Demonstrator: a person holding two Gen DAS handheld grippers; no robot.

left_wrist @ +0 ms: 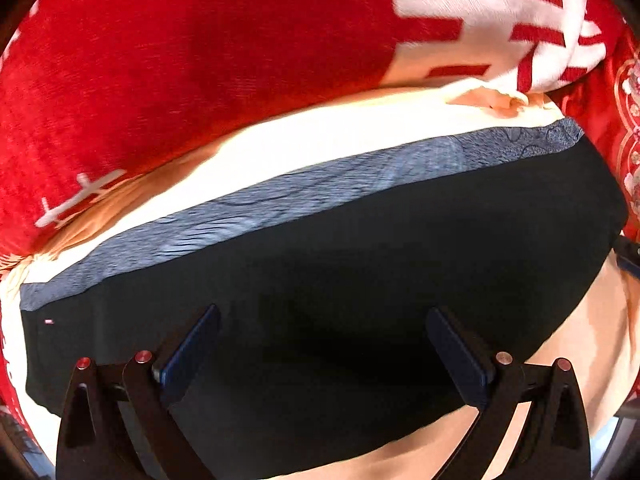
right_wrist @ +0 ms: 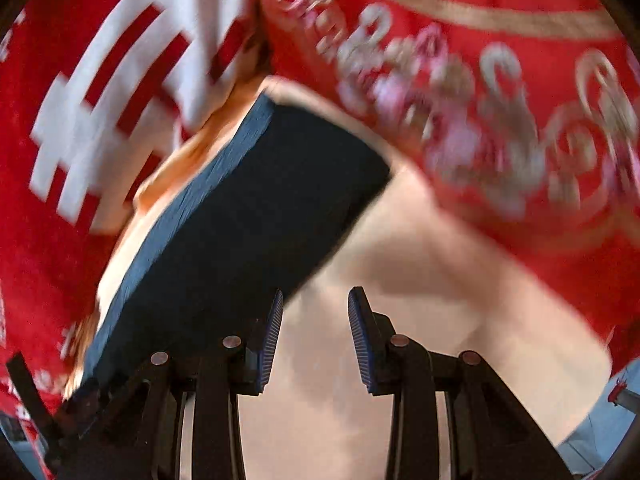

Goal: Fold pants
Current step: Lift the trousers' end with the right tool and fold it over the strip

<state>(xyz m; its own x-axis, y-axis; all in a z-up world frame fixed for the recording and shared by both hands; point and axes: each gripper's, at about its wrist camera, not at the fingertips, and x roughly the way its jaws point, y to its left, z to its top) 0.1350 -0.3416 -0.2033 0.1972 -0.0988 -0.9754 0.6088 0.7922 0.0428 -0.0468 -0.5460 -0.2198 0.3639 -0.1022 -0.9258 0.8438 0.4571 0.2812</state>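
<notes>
The pants lie folded into a dark oblong on the pale sheet, a blue patterned band running along the far long edge. My left tongs hang right over the middle of them, wide open, nothing between the pads. My right tongs sit off the pants' near corner, over bare sheet, parted with a clear gap and empty; their left pad is just beside the dark cloth's edge in the picture, though I cannot tell if it touches.

What could go wrong, as I judge it: if I bite down from here with the left, I would pinch only the top layer in the middle and drag the stack apart when I lift. The right could catch the sheet together with the corner, and the fold would skew. The right wrist view is smeared, so the edge is hard to place.

Edges: the band side is straight and crisp. The short end toward the patterned red cover sits near that cover's hem, so there is little room there. The red blanket crowds the far side beyond a strip of sheet. The near side has open sheet, the best room for bringing a fold over.
</notes>
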